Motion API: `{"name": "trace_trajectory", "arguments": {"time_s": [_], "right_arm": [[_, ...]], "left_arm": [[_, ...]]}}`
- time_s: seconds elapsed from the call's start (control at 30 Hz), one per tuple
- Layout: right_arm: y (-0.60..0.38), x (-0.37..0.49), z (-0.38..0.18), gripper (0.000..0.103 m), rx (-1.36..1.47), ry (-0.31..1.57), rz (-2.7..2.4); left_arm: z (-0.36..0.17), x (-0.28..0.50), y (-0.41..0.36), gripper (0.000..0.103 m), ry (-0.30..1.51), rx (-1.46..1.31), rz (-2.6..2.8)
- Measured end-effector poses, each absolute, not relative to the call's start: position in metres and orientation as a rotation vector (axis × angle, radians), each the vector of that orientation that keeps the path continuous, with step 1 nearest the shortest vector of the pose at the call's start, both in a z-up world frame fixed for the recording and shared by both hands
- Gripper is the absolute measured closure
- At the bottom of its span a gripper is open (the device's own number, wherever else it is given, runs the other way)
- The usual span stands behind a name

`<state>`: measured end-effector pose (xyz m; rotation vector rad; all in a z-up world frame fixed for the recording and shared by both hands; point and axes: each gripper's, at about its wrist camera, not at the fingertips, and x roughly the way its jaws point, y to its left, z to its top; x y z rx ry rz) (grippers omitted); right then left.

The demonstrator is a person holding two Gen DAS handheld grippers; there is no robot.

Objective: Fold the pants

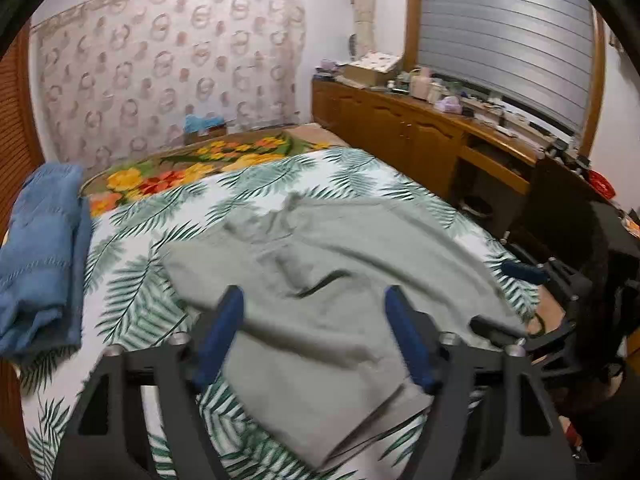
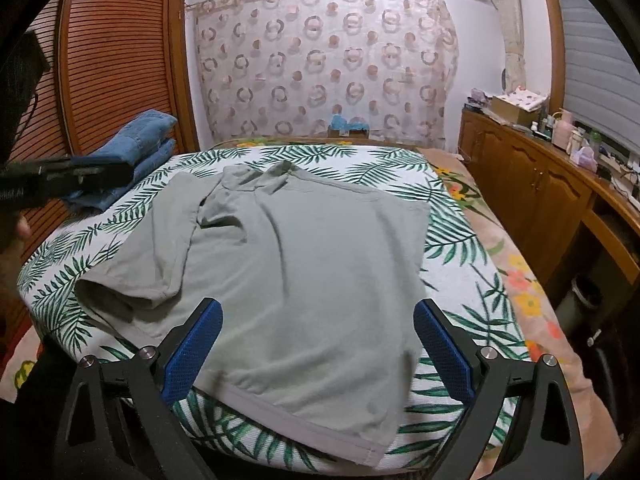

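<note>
A grey-green garment (image 2: 304,248) lies spread on the leaf-print bed cover (image 2: 452,240); it has a collar and short sleeves, like a polo shirt. It also shows in the left wrist view (image 1: 320,280). My left gripper (image 1: 314,304) is open and empty, hovering over the garment's near left part. My right gripper (image 2: 318,318) is open and empty, above the garment's hem at the bed's front edge. The right gripper also shows at the right of the left wrist view (image 1: 524,276), and the left one at the left of the right wrist view (image 2: 80,176).
Folded blue jeans (image 2: 128,148) are stacked at the bed's left side, also in the left wrist view (image 1: 40,248). A wooden cabinet (image 2: 532,184) with clutter runs along the right wall. A slatted wardrobe (image 2: 108,60) stands left. A floral blanket (image 1: 192,164) lies beyond the cover.
</note>
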<state>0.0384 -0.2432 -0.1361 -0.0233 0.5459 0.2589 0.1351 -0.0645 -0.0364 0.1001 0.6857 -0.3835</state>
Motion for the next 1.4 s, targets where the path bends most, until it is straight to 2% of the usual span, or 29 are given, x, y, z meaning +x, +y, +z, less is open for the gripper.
{"name": "trace_trajectory", "arguments": {"time_s": [0.13, 0.2, 0.3, 0.73, 0.8, 1.07, 1.33, 1.4], "right_arm": [[-0.237, 0.043, -0.134, 0.016, -0.015, 0.554, 0.295], [-0.232, 0.045, -0.132, 0.025, -0.015, 0.557, 0.324], [-0.225, 0.048, -0.131, 0.033, -0.022, 0.559, 0.353], [-0.202, 0.075, -0.140, 0.047, -0.019, 0.626, 0.490], [-0.203, 0.080, -0.142, 0.054, -0.002, 0.643, 0.506], [-0.206, 0.102, -0.144, 0.065, -0.001, 0.681, 0.552], [-0.205, 0.118, -0.147, 0.071, -0.015, 0.700, 0.544], [-0.204, 0.111, -0.145, 0.081, -0.015, 0.702, 0.555]], "left_arm": [[-0.051, 0.131, -0.048, 0.027, 0.709, 0.098, -0.341], [-0.059, 0.128, -0.041, 0.027, 0.729, 0.093, -0.336], [-0.071, 0.125, -0.033, 0.027, 0.758, 0.086, -0.328], [-0.110, 0.115, -0.018, 0.027, 0.843, 0.071, -0.307], [-0.110, 0.113, -0.017, 0.027, 0.825, 0.067, -0.305], [-0.110, 0.110, -0.017, 0.027, 0.803, 0.071, -0.299], [-0.111, 0.109, -0.017, 0.026, 0.794, 0.076, -0.299], [-0.111, 0.109, -0.017, 0.026, 0.794, 0.075, -0.298]]}}
